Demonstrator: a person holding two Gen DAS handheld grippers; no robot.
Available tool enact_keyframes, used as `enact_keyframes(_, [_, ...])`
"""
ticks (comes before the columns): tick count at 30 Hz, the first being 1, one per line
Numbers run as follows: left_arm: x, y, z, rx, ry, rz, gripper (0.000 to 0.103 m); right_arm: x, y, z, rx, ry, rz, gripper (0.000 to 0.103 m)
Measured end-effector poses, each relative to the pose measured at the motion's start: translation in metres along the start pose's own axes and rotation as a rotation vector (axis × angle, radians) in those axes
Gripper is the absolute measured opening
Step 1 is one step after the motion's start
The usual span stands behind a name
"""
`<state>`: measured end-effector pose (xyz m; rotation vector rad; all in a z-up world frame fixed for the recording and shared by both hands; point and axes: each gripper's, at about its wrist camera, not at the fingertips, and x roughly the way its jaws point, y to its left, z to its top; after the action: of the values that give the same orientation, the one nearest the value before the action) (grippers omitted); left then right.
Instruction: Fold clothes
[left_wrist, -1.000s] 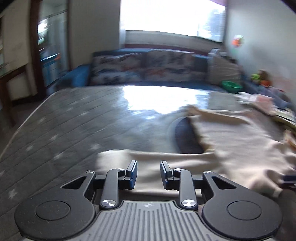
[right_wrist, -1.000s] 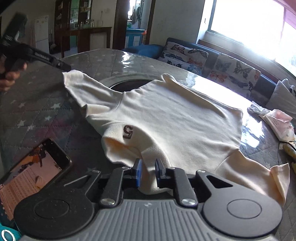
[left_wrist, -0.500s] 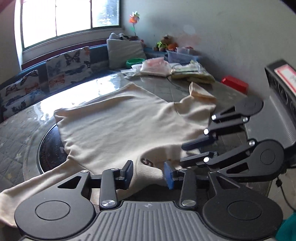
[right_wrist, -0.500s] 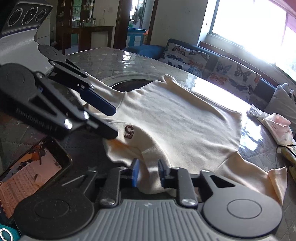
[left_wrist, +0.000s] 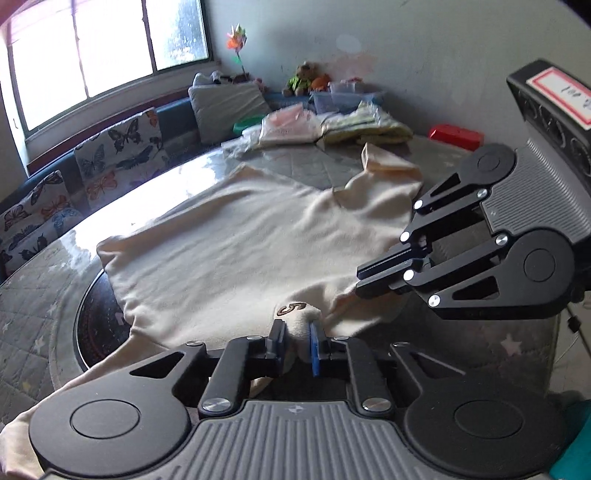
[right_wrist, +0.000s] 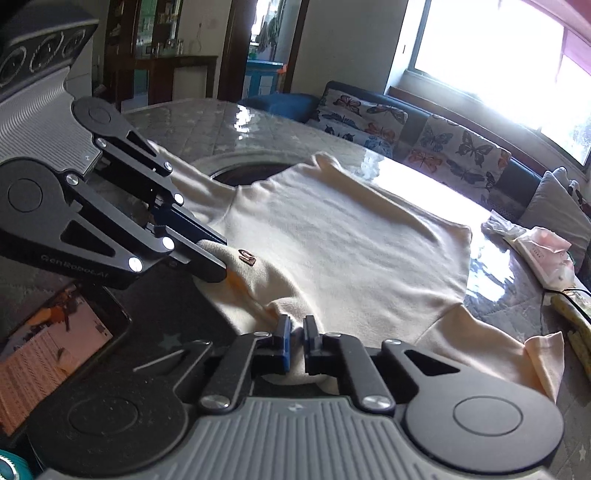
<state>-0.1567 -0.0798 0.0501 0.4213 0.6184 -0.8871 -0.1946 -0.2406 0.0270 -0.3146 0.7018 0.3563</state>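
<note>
Cream sweater (left_wrist: 236, 240) is lying flat, sleeves stretching sideways across the surface (right_wrist: 229, 125); left hand-held gripper (left_wrist: 295, 341) and right hand-held gripper (right_wrist: 294, 341) are both pinching its collar.

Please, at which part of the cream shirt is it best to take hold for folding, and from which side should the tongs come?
Probably the near collar edge of the cream shirt, beside the "5" mark, coming in low from the near table edge. The cloth bunches into a raised ridge there; elsewhere it lies flat. Both the left tongs and the right tongs already pinch it.
</note>
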Motion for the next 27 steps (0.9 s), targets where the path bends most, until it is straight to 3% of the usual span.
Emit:
enact_keyframes(3, [-0.003,0.001,-0.004,0.017,-0.005,-0.041,0.015,-0.009,-0.005,-0.001,0.012,-0.007,0.012,0.006])
enact_keyframes(9, [0.007,0.001,-0.012,0.042,0.062,-0.105,0.019,-0.003,-0.003,-0.012,-0.025,0.064,0.063,0.007])
enact_keyframes(16, [-0.010,0.036,0.008,-0.088,-0.002,-0.165,0.021,-0.014,-0.030,0.011,0.097,-0.027,0.104,0.009])
enact_keyframes(21, [-0.011,0.044,0.026,-0.137,-0.053,-0.146,0.021,0.011,-0.027,0.002,0.120,0.018,0.113,0.009])
enact_keyframes(27, [0.026,0.036,0.034,-0.180,-0.002,-0.166,0.020,0.000,-0.029,-0.006,0.129,0.018,0.107,0.013])
